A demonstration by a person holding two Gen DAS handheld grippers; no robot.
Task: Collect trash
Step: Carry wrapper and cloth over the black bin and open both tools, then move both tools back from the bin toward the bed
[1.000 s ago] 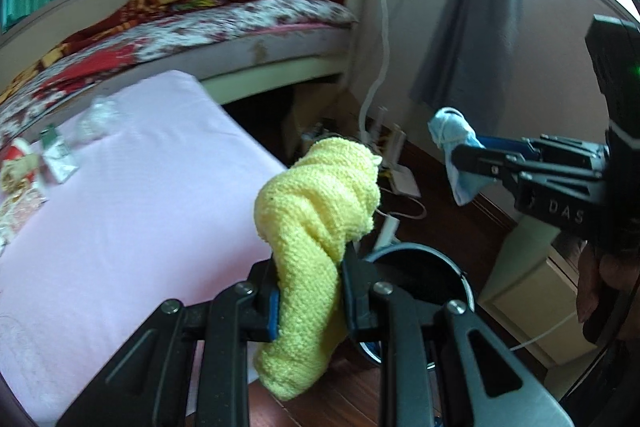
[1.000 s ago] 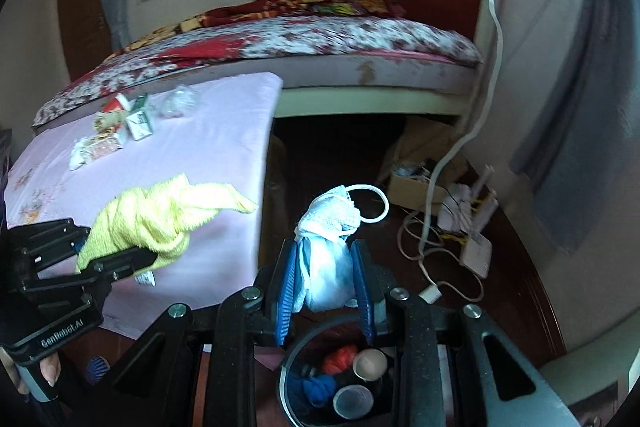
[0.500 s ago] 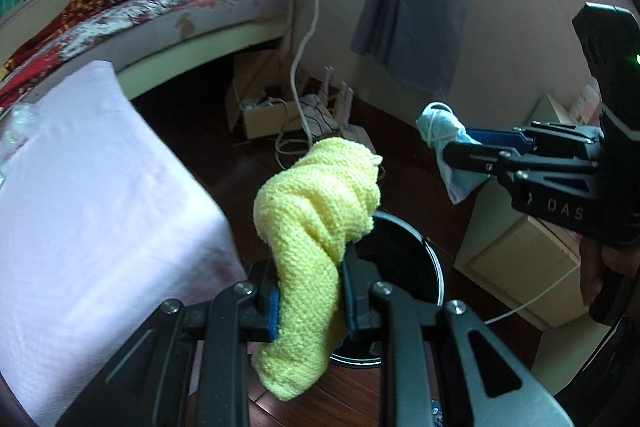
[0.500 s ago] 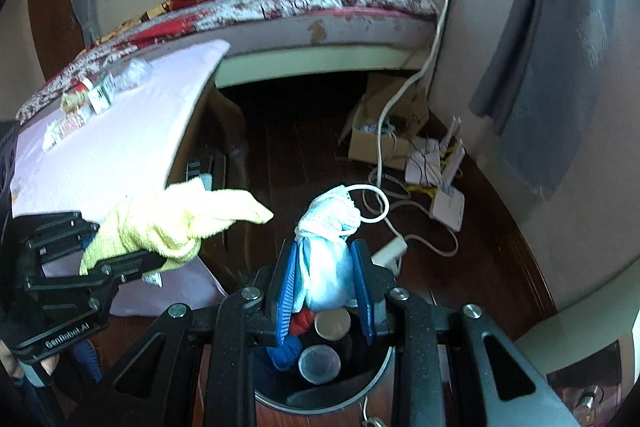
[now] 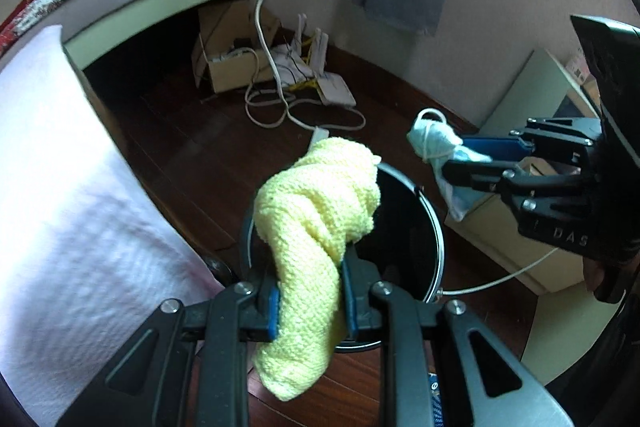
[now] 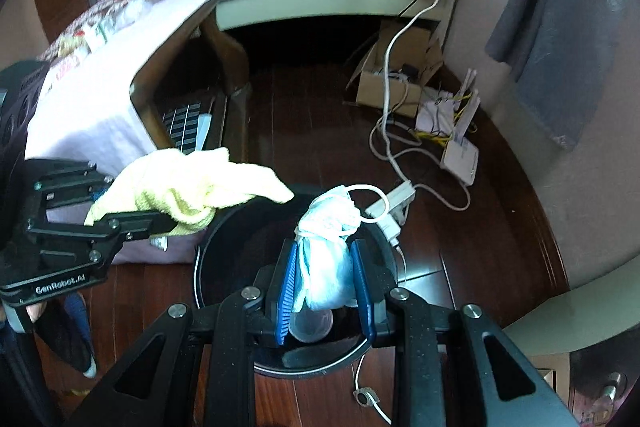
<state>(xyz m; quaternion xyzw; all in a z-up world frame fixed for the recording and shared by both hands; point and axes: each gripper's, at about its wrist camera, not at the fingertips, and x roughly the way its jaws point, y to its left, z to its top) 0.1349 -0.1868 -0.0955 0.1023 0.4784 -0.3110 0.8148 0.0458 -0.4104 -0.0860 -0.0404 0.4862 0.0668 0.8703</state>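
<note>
Trash held over the bin, both views.
Left wrist view: left gripper (image 5: 308, 301) jaws pinch a yellow cloth (image 5: 316, 223) at centre frame, above the black bin (image 5: 416, 211). Right wrist view: right gripper (image 6: 326, 291) jaws pinch a blue face mask (image 6: 328, 259) over the bin's mouth, lower centre.

Left hand-held gripper (image 5: 308, 301) is clamped on a yellow cloth (image 5: 316, 227), fingers pointed forward and tilted down. Right hand-held gripper (image 6: 326, 293) is closed around a blue face mask (image 6: 326, 267), likewise angled down. Both are held side by side, near each other but apart, each seen in the other's view.
</note>
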